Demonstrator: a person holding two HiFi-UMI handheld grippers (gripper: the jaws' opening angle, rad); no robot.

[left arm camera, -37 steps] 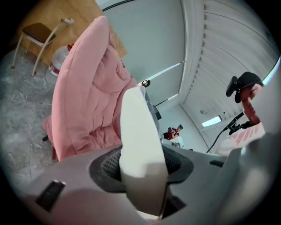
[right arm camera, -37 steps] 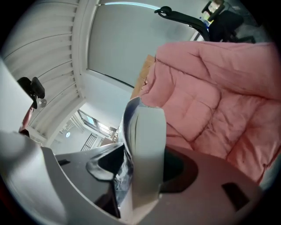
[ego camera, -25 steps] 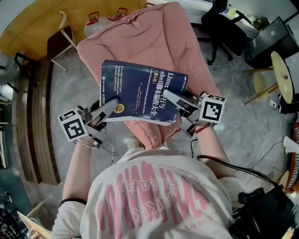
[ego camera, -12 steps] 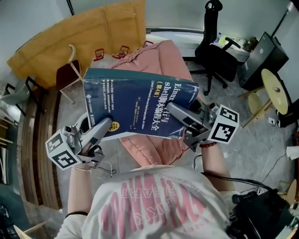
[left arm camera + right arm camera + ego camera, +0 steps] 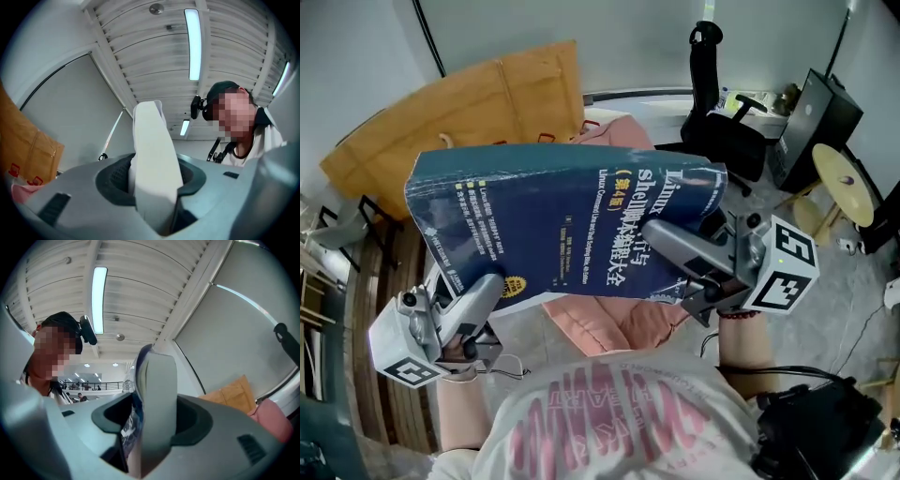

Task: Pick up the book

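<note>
A thick dark-blue book (image 5: pixel 562 220) with white cover print is held up in the air in front of the person, its cover toward the head camera. My left gripper (image 5: pixel 483 292) is shut on its lower left corner. My right gripper (image 5: pixel 673 242) is shut on its right edge. In the left gripper view the book's pale page edge (image 5: pixel 154 159) stands upright between the jaws of the left gripper (image 5: pixel 153 190). The right gripper view shows the book (image 5: pixel 154 399) clamped the same way in the right gripper (image 5: pixel 147 427). Both views look up at the ceiling.
Below the book lies a pink cushion (image 5: pixel 609 323). A brown cardboard sheet (image 5: pixel 487 103) leans at the back. A black office chair (image 5: pixel 727 131) and a yellow disc (image 5: pixel 844 183) stand at the right, wooden slats (image 5: pixel 370 281) at the left.
Both grippers have lifted the book off the pink cushion and up toward the head camera. It now looks much larger and hides most of the cushion.
</note>
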